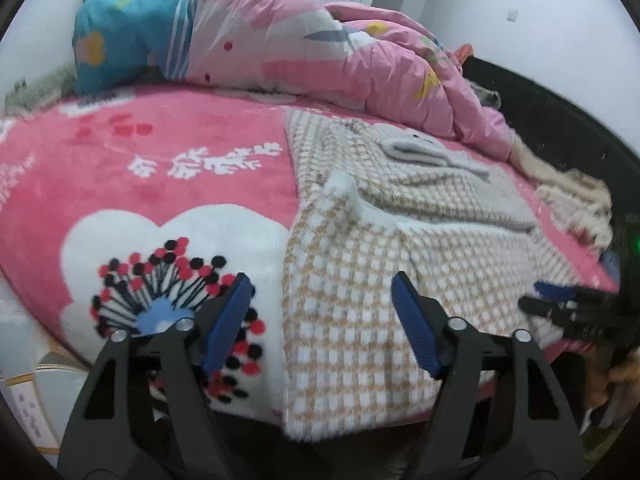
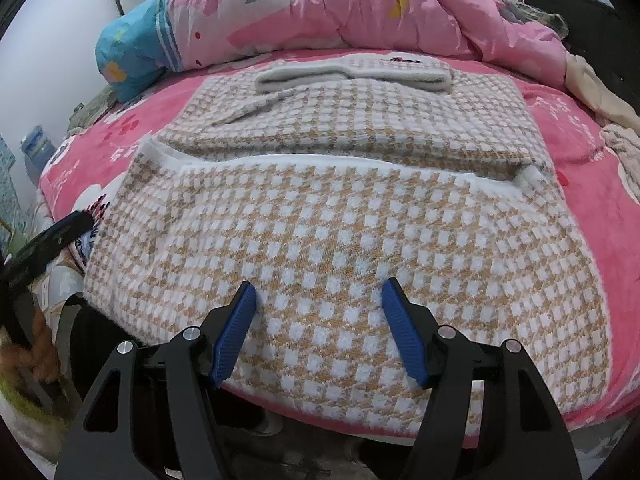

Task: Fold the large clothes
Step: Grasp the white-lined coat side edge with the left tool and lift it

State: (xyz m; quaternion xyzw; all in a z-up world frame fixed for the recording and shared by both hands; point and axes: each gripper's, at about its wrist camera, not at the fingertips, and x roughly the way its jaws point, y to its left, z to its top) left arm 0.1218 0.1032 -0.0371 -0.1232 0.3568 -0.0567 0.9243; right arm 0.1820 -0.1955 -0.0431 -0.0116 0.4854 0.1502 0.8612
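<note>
A tan-and-white checked knit sweater [image 2: 340, 232] lies flat on the pink bed, its lower part folded up over the body, its grey collar [image 2: 352, 74] at the far end. It also shows in the left wrist view [image 1: 360, 272]. My right gripper [image 2: 318, 300] is open and empty, just above the sweater's near edge. My left gripper [image 1: 322, 300] is open and empty over the sweater's left edge at the bed's front. The right gripper shows at the right of the left wrist view [image 1: 568, 304].
A pink patterned blanket [image 1: 140, 184] covers the bed. A bunched pink quilt [image 2: 360, 8] and a blue pillow [image 1: 128, 28] lie at the far side. Cream clothes [image 1: 572, 196] lie at the right edge by a dark bed frame [image 2: 600, 28].
</note>
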